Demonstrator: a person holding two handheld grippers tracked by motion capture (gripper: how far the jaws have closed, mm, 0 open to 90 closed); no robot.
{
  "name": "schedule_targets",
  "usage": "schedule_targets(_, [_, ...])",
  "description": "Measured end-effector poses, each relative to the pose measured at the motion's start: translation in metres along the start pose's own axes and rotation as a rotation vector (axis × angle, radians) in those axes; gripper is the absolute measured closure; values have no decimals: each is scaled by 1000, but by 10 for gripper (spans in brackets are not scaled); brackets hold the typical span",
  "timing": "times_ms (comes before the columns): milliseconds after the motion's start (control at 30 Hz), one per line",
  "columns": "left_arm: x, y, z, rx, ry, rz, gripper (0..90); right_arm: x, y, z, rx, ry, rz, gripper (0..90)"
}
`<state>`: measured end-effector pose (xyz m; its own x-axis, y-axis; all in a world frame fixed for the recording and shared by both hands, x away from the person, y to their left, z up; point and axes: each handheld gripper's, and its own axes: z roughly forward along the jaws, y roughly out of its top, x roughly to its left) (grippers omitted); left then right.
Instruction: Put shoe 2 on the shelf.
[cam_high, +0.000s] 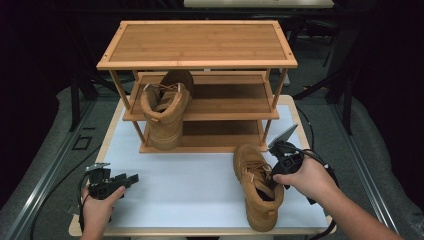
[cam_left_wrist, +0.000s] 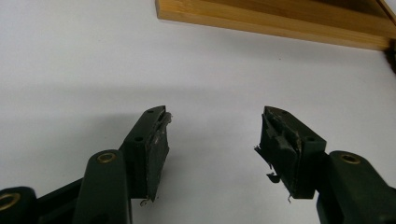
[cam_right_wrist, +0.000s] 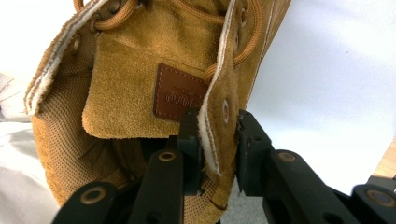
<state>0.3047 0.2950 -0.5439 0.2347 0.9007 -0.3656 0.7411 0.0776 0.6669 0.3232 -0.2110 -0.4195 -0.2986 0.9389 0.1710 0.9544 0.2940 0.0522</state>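
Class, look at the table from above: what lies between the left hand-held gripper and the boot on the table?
Nothing: in the high view, only bare white table separates the left hand-held gripper from the boot.

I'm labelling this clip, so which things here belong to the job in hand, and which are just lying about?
In the job:
- tan boot on the table, collar pinched by the right hand-held gripper
- tan boot on the rack
- bamboo shoe rack
- left hand-held gripper, open and idle

Lying about:
- white table top
- cables
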Motion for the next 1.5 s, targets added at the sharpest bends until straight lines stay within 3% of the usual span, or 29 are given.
schedule_targets(67, [0, 0, -1, 0, -2, 0, 415, 0, 2, -1, 32, -2, 11, 762])
schedule_targets(300, [1, 0, -1, 1, -1, 1, 415, 0, 3, 1, 27, 7, 25, 762])
schedule_targets(400, [1, 0, -1, -2, -1, -1, 415, -5, 4, 2, 31, 38, 38, 758])
schedule_targets(433, [1, 0, -1, -2, -1, -1, 415, -5, 5, 0, 55, 34, 37, 748])
schedule_targets(467, [1, 0, -1, -2, -1, -2, 415, -5, 4, 1, 31, 39, 50, 727])
schedule_targets(667, [1, 0, 0, 0, 0, -1, 415, -2, 2, 2, 18, 21, 43, 729])
schedule_targets(933, [2, 0, -1, -4, 0, -6, 415, -5, 3, 2, 50, 5, 38, 767])
schedule_targets(1033, [2, 0, -1, -2, -1, -6, 415, -9, 3, 2, 56, 34, 44, 781])
schedule_targets(1100, [2, 0, -1, -4, -4, -7, 415, -11, 5, 2, 57, 91, 57, 797])
schedule_targets(1167, [2, 0, -2, -6, -3, -8, 415, -13, 4, 2, 59, 102, 51, 799])
schedule_targets(1300, [3, 1, -1, -7, -4, -10, 415, -19, 0, 3, 18, 149, 68, 808])
schedule_targets(1333, [3, 1, -1, -7, -5, -11, 415, -23, -2, 3, -3, 187, 87, 813])
schedule_targets(1367, [3, 1, -1, -8, -6, -10, 415, -23, -2, 3, -3, 187, 87, 813])
schedule_targets(1500, [3, 1, -1, -10, -10, -12, 415, -31, -7, 4, -36, 271, 129, 817])
